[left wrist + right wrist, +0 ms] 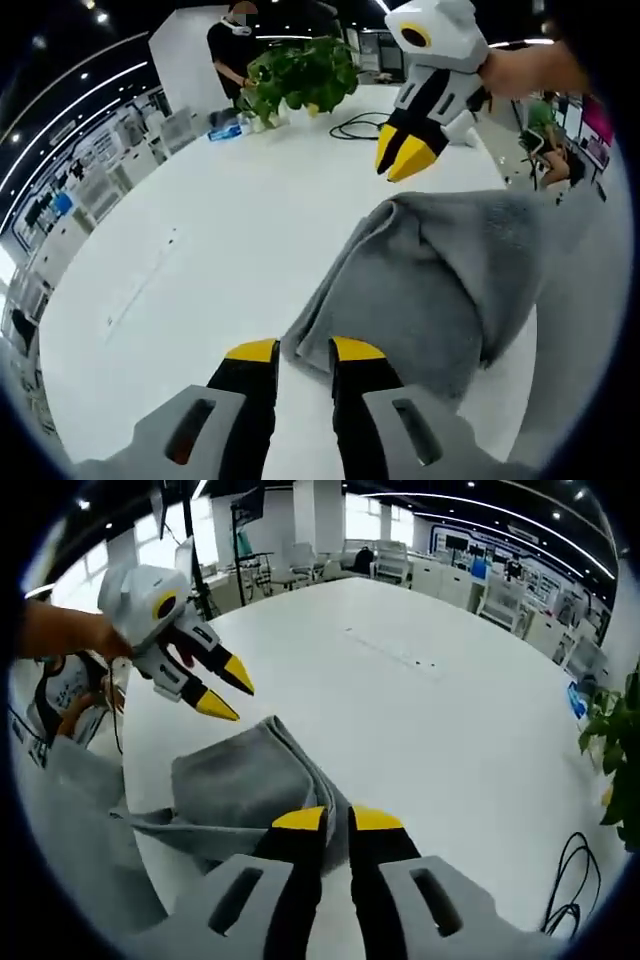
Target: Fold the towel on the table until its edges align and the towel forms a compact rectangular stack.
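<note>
White table [200, 260] | grey towel [440, 280] bunched | left gripper [304, 350], right gripper [338, 819] apart

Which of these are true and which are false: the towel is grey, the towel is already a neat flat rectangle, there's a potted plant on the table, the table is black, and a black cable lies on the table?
1. The towel is grey. True.
2. The towel is already a neat flat rectangle. False: it lies bunched and draped, with loose folds.
3. A leafy green plant stands on the table. True.
4. The table is black. False: its top is white.
5. A black cable lies on the table. True, near the plant.
</note>
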A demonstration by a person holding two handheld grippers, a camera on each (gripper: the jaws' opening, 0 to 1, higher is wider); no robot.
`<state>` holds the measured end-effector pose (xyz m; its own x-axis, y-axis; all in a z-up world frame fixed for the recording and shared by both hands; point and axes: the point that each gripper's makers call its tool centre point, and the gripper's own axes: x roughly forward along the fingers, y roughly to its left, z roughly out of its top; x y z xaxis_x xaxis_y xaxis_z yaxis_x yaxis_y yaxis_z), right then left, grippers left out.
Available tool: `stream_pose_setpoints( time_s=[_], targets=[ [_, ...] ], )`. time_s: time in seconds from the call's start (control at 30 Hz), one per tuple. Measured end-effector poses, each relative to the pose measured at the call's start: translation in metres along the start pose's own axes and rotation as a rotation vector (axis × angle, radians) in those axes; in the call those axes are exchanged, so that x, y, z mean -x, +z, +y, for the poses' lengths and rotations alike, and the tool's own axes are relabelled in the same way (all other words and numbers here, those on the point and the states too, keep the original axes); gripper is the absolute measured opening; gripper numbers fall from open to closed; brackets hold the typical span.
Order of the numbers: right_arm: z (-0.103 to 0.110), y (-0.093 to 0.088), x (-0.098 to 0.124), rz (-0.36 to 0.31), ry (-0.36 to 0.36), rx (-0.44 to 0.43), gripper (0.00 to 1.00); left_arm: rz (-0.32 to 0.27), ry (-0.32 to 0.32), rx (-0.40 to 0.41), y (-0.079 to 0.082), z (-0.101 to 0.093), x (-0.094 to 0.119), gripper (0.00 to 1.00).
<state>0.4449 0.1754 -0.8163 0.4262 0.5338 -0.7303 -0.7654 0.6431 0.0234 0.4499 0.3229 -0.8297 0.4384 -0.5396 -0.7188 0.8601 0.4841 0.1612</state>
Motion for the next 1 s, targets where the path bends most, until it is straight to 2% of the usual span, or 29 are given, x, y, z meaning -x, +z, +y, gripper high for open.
stream_pose_setpoints(
  time_s=[0.1, 0.23, 0.33, 0.4, 0.53, 0.6, 0.63, 0.77, 0.87, 1.0],
  targets=[
    [0.008, -0.011, 0.006, 0.017, 0.007, -0.004, 0.02, -0.023, -0.026, 0.009, 0.006, -0.010, 0.006, 0.20],
    [0.022, -0.030, 0.008, 0.055, 0.049, -0.021, 0.00, -0.053, -0.078, -0.001, 0.014, -0.032, 0.011, 0.21],
    [0.030, -0.037, 0.007, 0.055, 0.064, -0.009, 0.00, -0.087, -0.152, 0.021, 0.021, -0.055, 0.016, 0.23],
    [0.032, -0.038, 0.006, 0.053, 0.074, -0.017, 0.01, -0.107, -0.210, 0.013, 0.024, -0.071, 0.019, 0.24],
    [0.036, -0.040, 0.004, 0.054, 0.081, -0.019, 0.02, -0.120, -0.256, 0.043, 0.028, -0.088, 0.023, 0.26],
    [0.039, -0.039, 0.004, 0.052, 0.086, -0.021, 0.03, -0.147, -0.284, 0.082, 0.035, -0.096, 0.025, 0.28],
    [0.039, -0.039, 0.004, 0.051, 0.088, -0.023, 0.03, -0.170, -0.318, 0.099, 0.039, -0.105, 0.029, 0.28],
    [0.040, -0.039, 0.004, 0.046, 0.093, -0.037, 0.03, -0.199, -0.355, 0.089, 0.046, -0.121, 0.035, 0.31],
    [0.043, -0.039, 0.002, 0.050, 0.100, -0.034, 0.04, -0.237, -0.418, 0.113, 0.054, -0.139, 0.040, 0.35],
    [0.046, -0.039, -0.003, 0.056, 0.101, -0.009, 0.07, -0.238, -0.401, 0.105, 0.056, -0.144, 0.034, 0.34]
  ],
)
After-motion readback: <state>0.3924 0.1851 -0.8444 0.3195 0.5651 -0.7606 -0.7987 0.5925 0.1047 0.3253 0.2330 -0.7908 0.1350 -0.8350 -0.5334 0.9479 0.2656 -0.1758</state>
